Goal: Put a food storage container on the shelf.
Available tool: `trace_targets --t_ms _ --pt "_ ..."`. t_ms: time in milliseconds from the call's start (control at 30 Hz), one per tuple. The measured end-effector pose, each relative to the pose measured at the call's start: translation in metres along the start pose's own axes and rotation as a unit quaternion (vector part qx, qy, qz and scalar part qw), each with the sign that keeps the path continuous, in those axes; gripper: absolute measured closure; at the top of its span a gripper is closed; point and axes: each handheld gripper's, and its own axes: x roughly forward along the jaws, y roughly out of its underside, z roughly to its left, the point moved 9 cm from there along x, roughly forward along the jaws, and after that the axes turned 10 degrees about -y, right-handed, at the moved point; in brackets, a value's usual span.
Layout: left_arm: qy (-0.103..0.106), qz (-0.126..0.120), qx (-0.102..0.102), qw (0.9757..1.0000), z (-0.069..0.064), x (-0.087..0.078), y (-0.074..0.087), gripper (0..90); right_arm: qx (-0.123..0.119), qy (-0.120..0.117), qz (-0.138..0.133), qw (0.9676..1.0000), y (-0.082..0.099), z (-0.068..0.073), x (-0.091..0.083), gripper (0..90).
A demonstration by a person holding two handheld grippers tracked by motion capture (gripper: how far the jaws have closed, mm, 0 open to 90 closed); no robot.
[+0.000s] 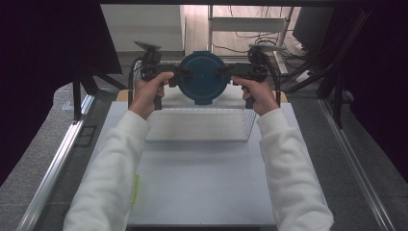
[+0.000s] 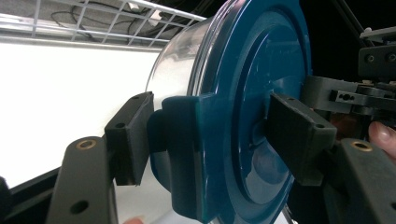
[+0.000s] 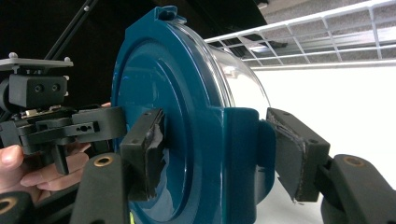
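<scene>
A round clear container with a dark blue lid is held on edge in the air, its lid facing the person. My left gripper is shut on the lid's left side clip, and my right gripper is shut on the right side clip. In the left gripper view the pads clamp the blue clip and lid of the left gripper. The right gripper view shows the right gripper the same way, its pads against the lid. The clear body points away.
A white wire basket lies on the white table board just below the container. A thin yellow-green item sits at the board's left edge. Metal rails flank the table, and cables and a stand lie beyond it.
</scene>
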Motion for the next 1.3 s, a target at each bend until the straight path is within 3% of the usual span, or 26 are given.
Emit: trace_targets --t_ms 333,533,600,900,967,1100,1167,1233,1300 --pt "0.0 -0.004 -0.02 0.9998 0.01 0.01 -0.003 33.7 0.032 0.004 -0.002 0.9995 0.0 -0.013 0.01 38.4" --pt "0.011 -0.005 -0.069 0.9976 0.025 0.022 -0.007 33.8 0.075 0.005 0.002 0.9972 0.002 -0.024 0.02 36.4" --pt "0.012 -0.006 -0.076 0.997 0.027 0.024 -0.008 33.8 0.08 0.009 0.0 0.9968 0.002 -0.028 0.023 35.3" --pt "0.016 -0.01 -0.082 0.9965 0.029 0.027 -0.009 33.4 0.093 0.007 -0.008 0.9956 0.002 -0.032 0.025 34.8" --pt "-0.013 -0.026 -0.057 0.998 0.029 0.027 -0.009 29.6 0.093 0.017 -0.027 0.9952 0.0 -0.031 0.026 25.1" --pt "-0.051 -0.056 -0.006 0.9971 0.023 0.018 -0.007 17.3 0.071 0.034 -0.039 0.9961 0.001 -0.019 0.027 10.2" --pt "-0.082 -0.069 0.022 0.994 0.021 0.009 -0.004 15.2 0.061 0.052 -0.035 0.9962 0.006 -0.016 0.026 5.9" --pt "-0.101 -0.085 0.043 0.9903 0.018 0.0 -0.001 14.8 0.034 0.088 -0.039 0.9947 0.008 -0.014 0.02 4.5" --pt "-0.092 -0.101 0.046 0.9895 0.012 -0.01 0.003 14.9 0.008 0.102 -0.048 0.9936 0.009 -0.008 0.013 4.4"
